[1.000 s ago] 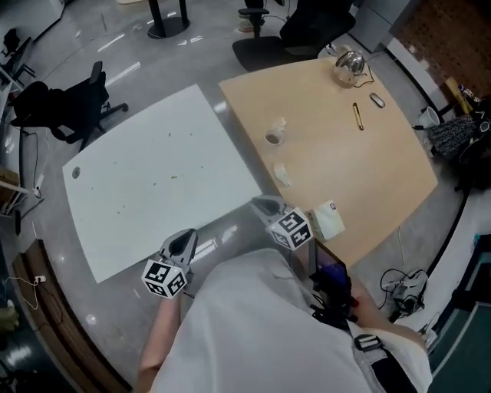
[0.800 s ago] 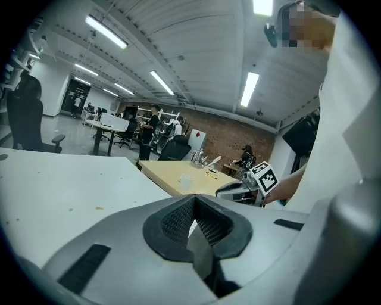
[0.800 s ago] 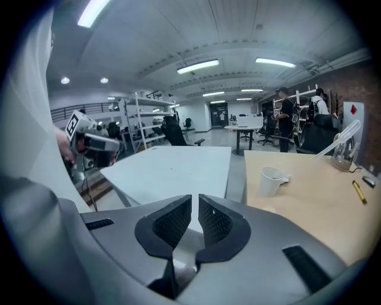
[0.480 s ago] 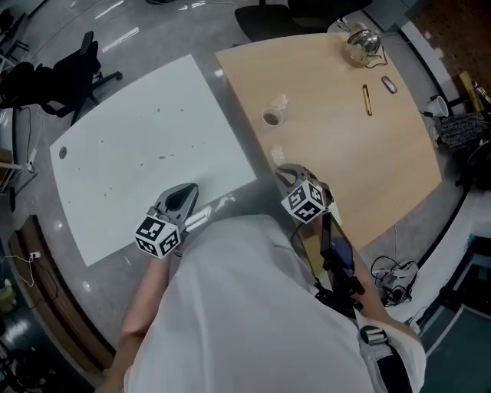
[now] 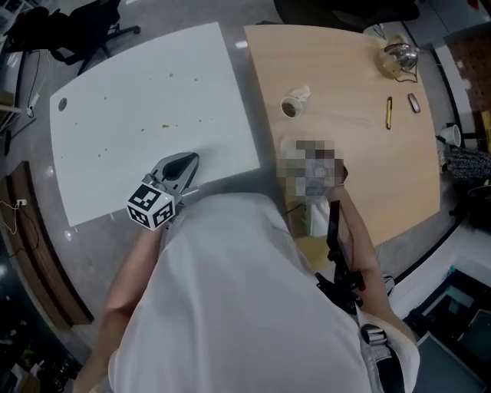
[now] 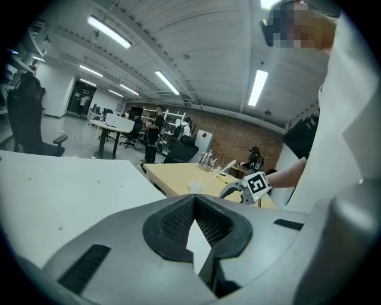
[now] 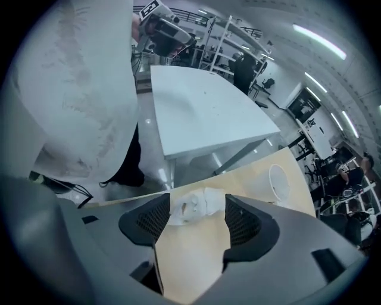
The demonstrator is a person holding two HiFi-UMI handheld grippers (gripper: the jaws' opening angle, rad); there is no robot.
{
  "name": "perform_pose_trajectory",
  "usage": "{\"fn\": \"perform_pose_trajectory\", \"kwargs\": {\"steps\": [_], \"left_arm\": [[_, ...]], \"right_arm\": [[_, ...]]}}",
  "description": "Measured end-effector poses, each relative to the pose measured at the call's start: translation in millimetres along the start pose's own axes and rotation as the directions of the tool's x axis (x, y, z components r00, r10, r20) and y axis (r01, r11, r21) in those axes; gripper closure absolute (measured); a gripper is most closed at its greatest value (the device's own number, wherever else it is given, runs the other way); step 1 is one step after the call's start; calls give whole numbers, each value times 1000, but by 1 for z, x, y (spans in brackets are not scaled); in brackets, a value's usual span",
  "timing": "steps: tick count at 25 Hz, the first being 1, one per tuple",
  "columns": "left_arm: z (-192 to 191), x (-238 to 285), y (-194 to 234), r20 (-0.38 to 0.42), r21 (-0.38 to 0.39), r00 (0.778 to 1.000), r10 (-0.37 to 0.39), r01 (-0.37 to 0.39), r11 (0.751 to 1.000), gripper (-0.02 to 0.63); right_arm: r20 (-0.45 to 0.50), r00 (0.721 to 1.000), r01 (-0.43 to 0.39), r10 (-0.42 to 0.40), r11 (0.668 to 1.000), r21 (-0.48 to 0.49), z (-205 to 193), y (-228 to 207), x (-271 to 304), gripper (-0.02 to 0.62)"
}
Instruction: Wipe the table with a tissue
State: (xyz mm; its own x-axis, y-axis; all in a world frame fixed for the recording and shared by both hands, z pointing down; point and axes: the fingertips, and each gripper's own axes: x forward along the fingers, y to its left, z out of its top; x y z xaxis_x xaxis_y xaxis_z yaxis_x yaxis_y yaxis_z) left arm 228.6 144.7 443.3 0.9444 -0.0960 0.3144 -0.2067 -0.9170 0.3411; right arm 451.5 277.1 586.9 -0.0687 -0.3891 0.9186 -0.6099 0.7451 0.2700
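A crumpled white tissue lies on the beige table near its front edge. My right gripper points down over it with the tissue between its fingertips. Its jaws have just been opening, and the pads stand apart from the tissue. In the head view a blurred patch covers this gripper. My left gripper is shut and empty, at the near edge of the white table. That table carries several small specks. In the left gripper view the pads meet, and the right gripper shows beyond them.
On the beige table are a paper cup with a tissue in it, a pen, a glass pot and a tissue pack by the near edge. A narrow gap separates the two tables. A dark chair stands behind the white one.
The right gripper has moved from in front of the person out over the beige table and tipped down over the crumpled tissue. The left gripper has moved up to the white table's edge.
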Motion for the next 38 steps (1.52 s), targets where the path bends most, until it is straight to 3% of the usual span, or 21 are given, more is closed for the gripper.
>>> {"fn": "perform_pose_trajectory", "kwargs": {"steps": [8,14,21,25,29,35,38], "left_arm": [[2,2,14,-5,-25,999,51,-51,998,599],[6,5,24,-6,-19,998,69,-69,997,599],[10,15,29,0,-10,998,64,-64,998,599],[14,20,26,10,-3,998,56,-56,998,599],[12,17,27,2,0,998,60,-60,998,599],[7,12,25,2,-13,997,83,-83,996,600],[0,8,23,-4,-21,995,100,-100,995,599]], "right_arm": [[-47,989,-139,140,990,20,-5,-1,31,321],[-62,988,-144,144,990,3,-13,-8,39,326],[-23,974,-222,227,966,130,-11,-13,37,417],[43,970,-242,239,939,245,-12,-16,31,455],[164,968,-237,190,906,350,2,-24,18,463],[379,918,-299,119,834,463,47,-35,-2,462],[434,896,-304,93,841,448,75,-42,-7,462]]}}
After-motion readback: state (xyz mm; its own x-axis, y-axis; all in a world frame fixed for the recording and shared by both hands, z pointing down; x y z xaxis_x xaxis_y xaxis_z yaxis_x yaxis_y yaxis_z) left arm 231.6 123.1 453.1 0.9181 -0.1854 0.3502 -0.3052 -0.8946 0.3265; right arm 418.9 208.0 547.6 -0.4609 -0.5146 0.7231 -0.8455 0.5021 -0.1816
